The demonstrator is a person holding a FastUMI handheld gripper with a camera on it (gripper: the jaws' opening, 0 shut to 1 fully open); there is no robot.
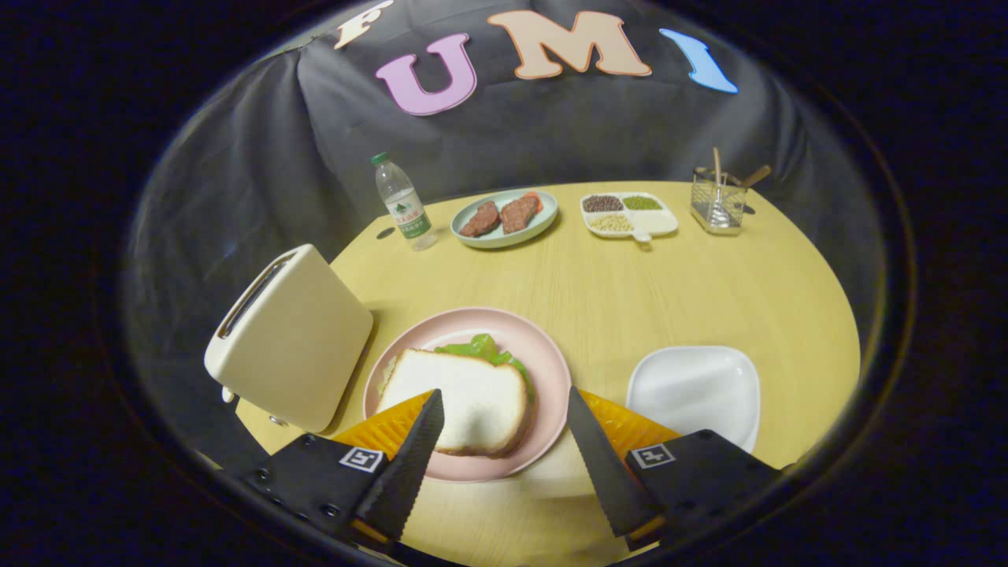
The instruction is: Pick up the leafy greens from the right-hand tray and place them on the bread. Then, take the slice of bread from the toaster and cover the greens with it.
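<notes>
On the pink plate lies a slice of white bread on top of the leafy greens, whose green edges stick out behind it; a lower slice shows under its right edge. My gripper is open, its fingers on either side of the bread's near part, with nothing held. The cream toaster stands left of the plate. The white square tray sits right of the plate with nothing on it.
At the far side of the round yellow table stand a water bottle, a pale green dish with two meat patties, a divided white dish of beans and a wire utensil holder.
</notes>
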